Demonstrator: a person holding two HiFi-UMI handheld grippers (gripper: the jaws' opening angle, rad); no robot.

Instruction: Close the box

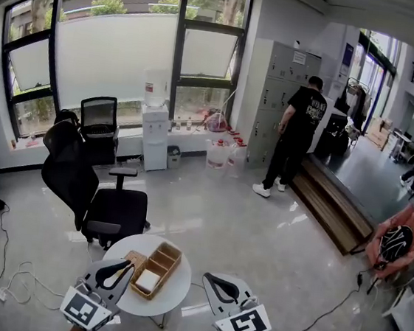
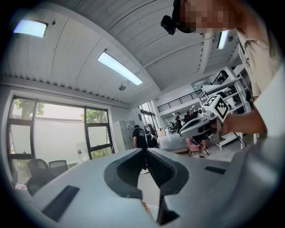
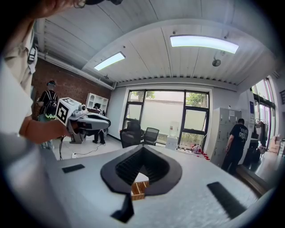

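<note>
Left hand-held gripper (image 2: 145, 153) and right hand-held gripper (image 3: 142, 148) are both hovering clenched, jaw tips meeting on nothing. Between them, nearer the left one, the wooden box (image 1: 160, 265) is lying open on the round white worktop (image 1: 177, 300), holding a white block (image 1: 147, 280) in its nearest compartment. Its long axis is running from near-left to far-right.

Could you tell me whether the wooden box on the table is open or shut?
Open: the box shows its dividers and a white item inside, and its lid lies flat beside it.
</note>
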